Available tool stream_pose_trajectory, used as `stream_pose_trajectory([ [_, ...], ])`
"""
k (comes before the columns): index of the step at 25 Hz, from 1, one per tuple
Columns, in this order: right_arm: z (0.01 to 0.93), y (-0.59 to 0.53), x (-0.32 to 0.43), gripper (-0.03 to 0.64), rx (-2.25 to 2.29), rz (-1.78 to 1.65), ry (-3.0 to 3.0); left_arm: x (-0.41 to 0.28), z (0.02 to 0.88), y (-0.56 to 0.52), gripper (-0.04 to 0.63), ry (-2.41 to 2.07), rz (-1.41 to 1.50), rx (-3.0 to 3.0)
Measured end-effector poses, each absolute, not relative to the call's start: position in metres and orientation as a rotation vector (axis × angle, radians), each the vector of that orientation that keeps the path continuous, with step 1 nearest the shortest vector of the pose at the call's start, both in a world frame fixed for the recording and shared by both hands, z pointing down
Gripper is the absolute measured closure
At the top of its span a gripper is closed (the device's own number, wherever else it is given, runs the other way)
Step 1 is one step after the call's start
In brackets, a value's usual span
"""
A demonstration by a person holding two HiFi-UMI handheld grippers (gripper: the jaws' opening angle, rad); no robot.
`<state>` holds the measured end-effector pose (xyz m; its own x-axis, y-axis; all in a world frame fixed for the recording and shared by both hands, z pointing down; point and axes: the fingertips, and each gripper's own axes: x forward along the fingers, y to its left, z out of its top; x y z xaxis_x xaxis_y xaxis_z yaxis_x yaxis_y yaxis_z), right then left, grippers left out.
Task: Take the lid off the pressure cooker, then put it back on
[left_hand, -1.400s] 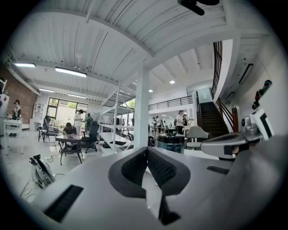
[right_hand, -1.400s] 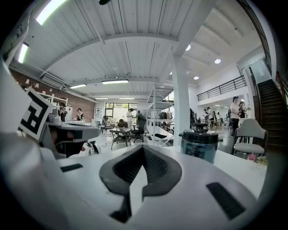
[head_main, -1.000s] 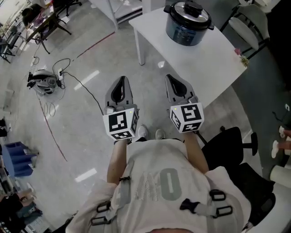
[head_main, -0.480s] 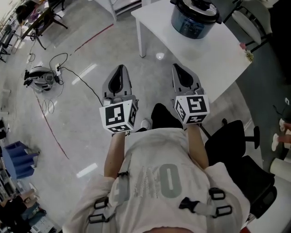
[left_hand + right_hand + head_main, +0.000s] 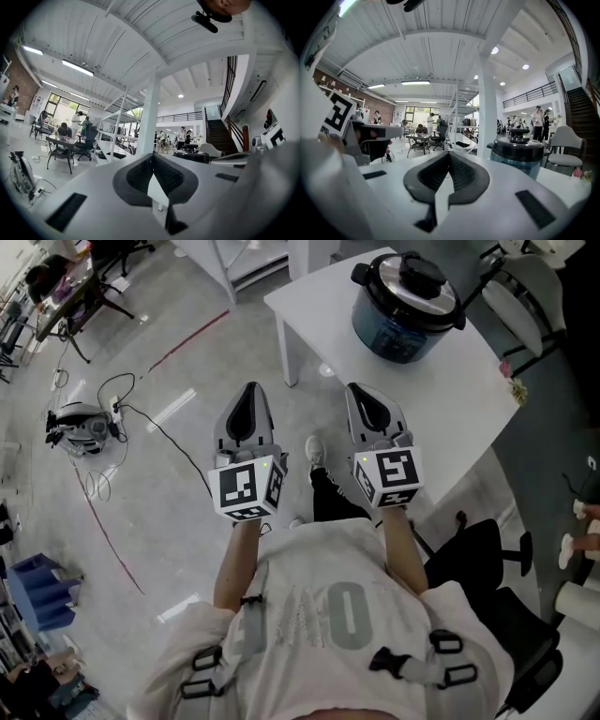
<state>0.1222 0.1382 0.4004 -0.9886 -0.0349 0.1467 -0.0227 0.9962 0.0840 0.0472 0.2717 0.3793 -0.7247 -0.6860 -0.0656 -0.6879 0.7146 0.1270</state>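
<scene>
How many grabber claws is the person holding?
2. The left gripper is over the floor. The right gripper is beside it, by the white table's edge. Both are shut and empty.

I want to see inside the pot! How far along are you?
Nothing done yet. The lid sits on the pressure cooker on the table. The left gripper and right gripper are shut, empty, short of it. Lifting it off and putting it back remain.
</scene>
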Motion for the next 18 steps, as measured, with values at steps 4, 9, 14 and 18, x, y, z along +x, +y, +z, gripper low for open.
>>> stream_pose_trajectory([
  [4, 0.378, 0.097, 0.068, 0.609, 0.019, -0.163, -3.026, -0.004, 0.355, 0.219, 0.578, 2.855, 0.251, -1.174],
  [9, 0.363, 0.051, 0.008, 0.609, -0.013, -0.122, -3.054, -0.065, 0.328, 0.158, 0.578, 2.799, 0.275, -1.189],
  [14, 0.367, 0.015, -0.030, 0.609, -0.034, -0.084, -3.044, -0.100, 0.317, 0.102, 0.578, 2.764, 0.270, -1.221],
  [18, 0.365, -0.001, -0.051, 0.609, -0.039, -0.056, -3.041, -0.117, 0.317, 0.079, 0.578, 2.779, 0.248, -1.255],
])
